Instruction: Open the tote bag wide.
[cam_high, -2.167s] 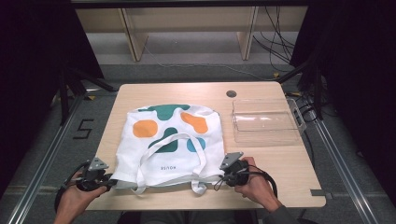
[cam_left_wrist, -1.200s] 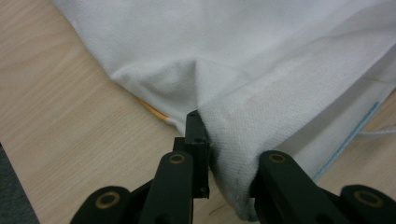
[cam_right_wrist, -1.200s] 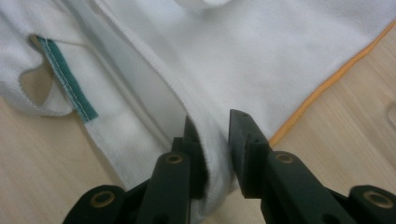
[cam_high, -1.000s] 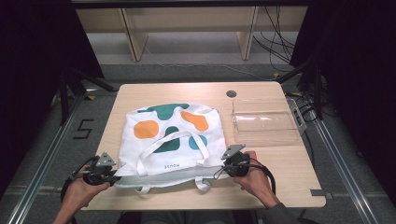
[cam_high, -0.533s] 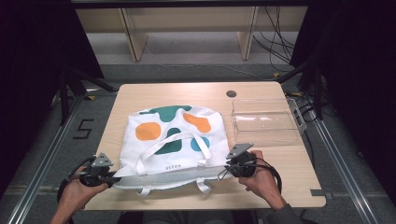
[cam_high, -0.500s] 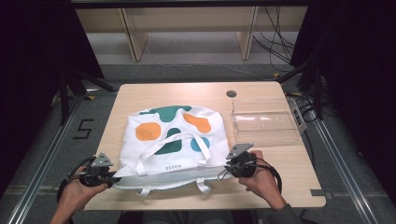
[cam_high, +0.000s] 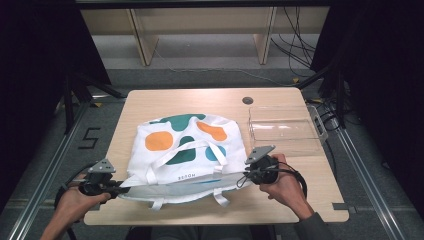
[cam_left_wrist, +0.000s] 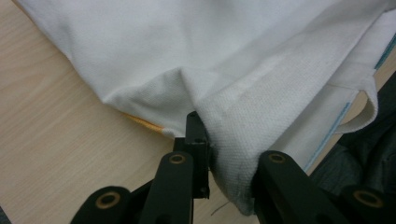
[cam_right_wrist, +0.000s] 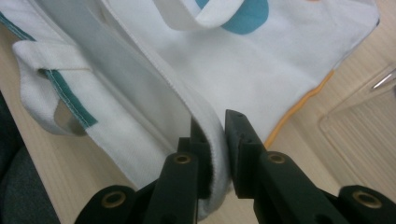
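Both grippers are clenched on the near hem of the white tote bag: the left gripper at its left corner and the right gripper at its right corner. Compared with a moment before, this edge has come up off the wooden table and is stretched between them, while the printed far part still lies flat beside the clear plastic tray. I think the bag is being lifted for folding or moving.

Bright desk, dark surroundings

My desk is evenly lit from above; beyond it all is black, and my close views are soft and slightly blurred.
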